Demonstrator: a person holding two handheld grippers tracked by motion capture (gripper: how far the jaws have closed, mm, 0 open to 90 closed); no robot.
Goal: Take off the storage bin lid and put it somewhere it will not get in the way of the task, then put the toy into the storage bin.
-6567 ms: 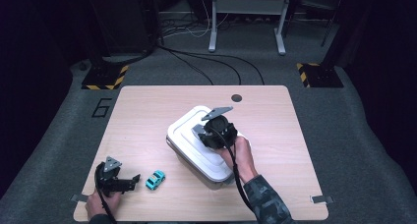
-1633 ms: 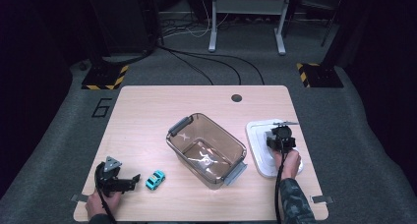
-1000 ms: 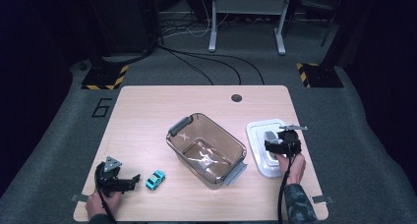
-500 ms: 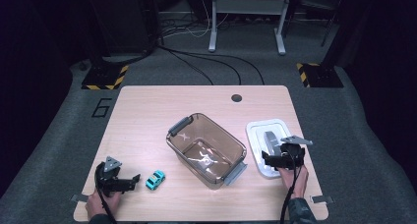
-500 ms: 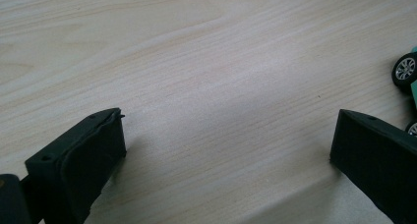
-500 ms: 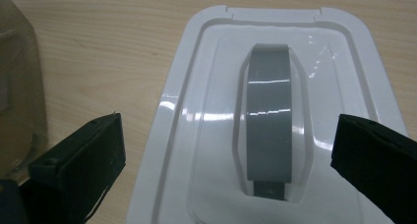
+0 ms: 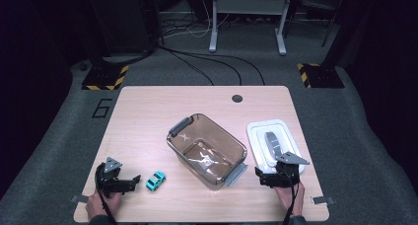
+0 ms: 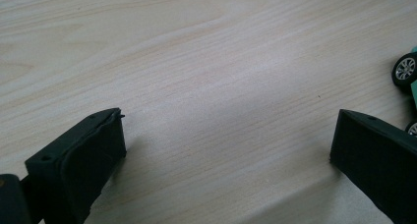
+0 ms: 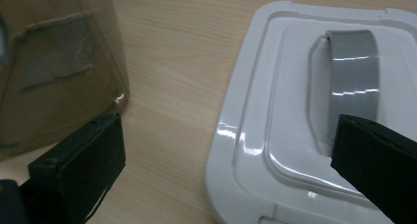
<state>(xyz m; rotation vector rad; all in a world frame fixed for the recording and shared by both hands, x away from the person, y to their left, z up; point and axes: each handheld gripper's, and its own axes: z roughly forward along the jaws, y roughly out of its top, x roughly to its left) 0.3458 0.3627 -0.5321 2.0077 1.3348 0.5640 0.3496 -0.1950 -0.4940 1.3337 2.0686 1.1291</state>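
Nearest first: left gripper point(image 7: 129, 181) sits at the near left corner of the light wooden table point(image 7: 148, 111), jaws spread wide with bare wood between them, holding nothing. Small teal toy car point(image 7: 156, 180) lies just beside its tips, not touching, long axis slanted from near-left to far-right; which end is the front is too small to tell. In the left gripper view two of the car's wheels point(image 8: 406, 69) peek in at the right edge.

Right gripper point(image 7: 268, 177) is near the near right corner, also spread wide and empty, jaws aimed left toward the box in the high view. In the right gripper view one jaw is over wood by the box wall, the other over the near end of the lid handle; contact cannot be judged.

White rectangular plastic lid with a grey strap handle point(image 7: 274, 146) lies flat along the right edge, top side up, long axis running near to far, handle along that axis.

Clear brown-tinted plastic storage box with grey end latches point(image 7: 207, 151) stands open mid-table, well apart from the car, close to the lid. Long axis runs diagonally, far-left to near-right. Inside only glare shows on the bottom.
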